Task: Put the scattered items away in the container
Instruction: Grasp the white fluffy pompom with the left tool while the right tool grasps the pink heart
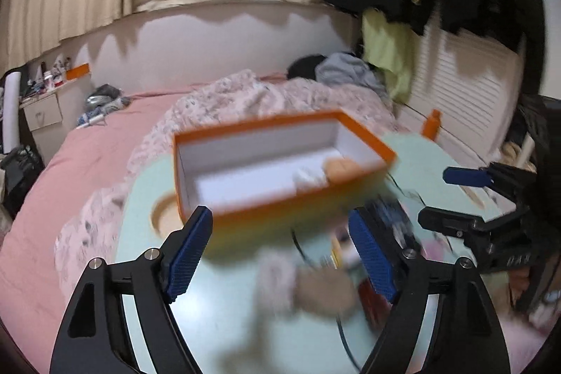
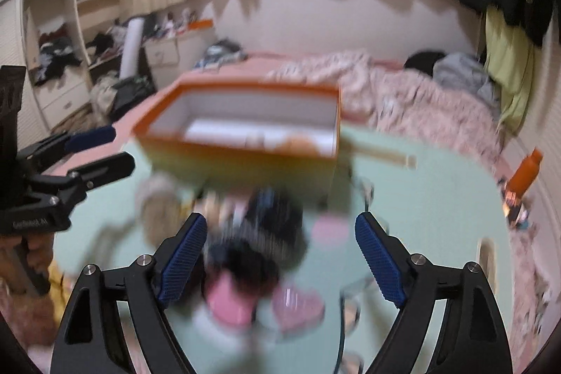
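Partly done: my left gripper (image 1: 280,255) and right gripper (image 2: 280,263) are spread and empty; a few items lie in the box (image 1: 364,135), several remain on the bench (image 1: 224,311).

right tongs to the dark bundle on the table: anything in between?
Nothing visible. The right tongs are open, and the dark bundle lies directly ahead between the fingers on the green table. The orange box sits just beyond it, open-topped. Heavy blur, so small obstructions could be missed.
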A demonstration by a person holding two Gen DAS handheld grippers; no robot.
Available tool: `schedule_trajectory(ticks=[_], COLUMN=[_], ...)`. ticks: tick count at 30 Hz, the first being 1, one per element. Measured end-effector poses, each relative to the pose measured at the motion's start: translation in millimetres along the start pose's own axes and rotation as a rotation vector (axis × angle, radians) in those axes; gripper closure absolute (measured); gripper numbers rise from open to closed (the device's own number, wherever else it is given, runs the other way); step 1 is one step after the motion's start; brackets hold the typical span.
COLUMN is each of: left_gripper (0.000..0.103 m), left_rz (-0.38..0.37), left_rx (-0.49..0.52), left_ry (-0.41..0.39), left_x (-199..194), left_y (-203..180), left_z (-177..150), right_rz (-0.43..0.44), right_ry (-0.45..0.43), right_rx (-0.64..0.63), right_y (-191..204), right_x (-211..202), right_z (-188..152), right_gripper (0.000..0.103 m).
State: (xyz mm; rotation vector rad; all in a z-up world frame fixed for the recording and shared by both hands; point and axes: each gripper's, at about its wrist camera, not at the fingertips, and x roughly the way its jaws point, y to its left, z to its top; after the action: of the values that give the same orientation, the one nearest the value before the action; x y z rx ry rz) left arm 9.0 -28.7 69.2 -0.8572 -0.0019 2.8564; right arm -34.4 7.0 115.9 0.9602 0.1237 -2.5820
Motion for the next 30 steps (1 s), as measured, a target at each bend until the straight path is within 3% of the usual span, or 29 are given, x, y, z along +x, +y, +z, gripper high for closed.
schedule_trajectory(ticks=[2,4,7,10,14,20,24,30], left_gripper=[0.023,0.023,0.023,0.023,0.023,0.023,0.023,0.023], left_rz=[-0.025,-0.003,0.043,0.024,0.032,0.032,-0.010,-0.032], left_rx=[-0.001,0.024,0.078,0.060,-0.010,-0.027,-0.056,-0.192], left_ry=[0.045,0.081,0.089,0.101,0.100,0.054,0.053,0.043], left_x=[-1.6,0.9,1.3,3.3,8.4,5.8,11.5,27.8], left_y=[-3.8,-9.2,-14.5,-9.7,3.3,10.3,13.4,37.0], left_z=[-19.3,-31.7,-44.6,-49.6,-53.0,-54.5,-50.4,-34.8], right_rz=[-0.014,-0.043,-0.082,-0.094,-0.120,-0.119,-0.120,-0.118], right_ry=[0.045,0.070,0.083,0.114,0.132,0.127,0.127,0.126], right_rx=[0.011,0.021,0.048,0.059,0.054,0.055,0.055,0.056], right_y=[-5.6,-10.1,-15.7,-17.7,-16.6,-16.1,-15.2,-15.2], right_x=[-3.3,-6.8,-11.8,-7.4,-2.2,-1.2,-2.0,-1.7], right_z=[-21.1,-38.7,-61.0,-72.2,-75.1,-75.5,-76.0,-74.9], right_gripper=[0.016,0.016,0.016,0.014,0.001,0.000,0.000,0.000])
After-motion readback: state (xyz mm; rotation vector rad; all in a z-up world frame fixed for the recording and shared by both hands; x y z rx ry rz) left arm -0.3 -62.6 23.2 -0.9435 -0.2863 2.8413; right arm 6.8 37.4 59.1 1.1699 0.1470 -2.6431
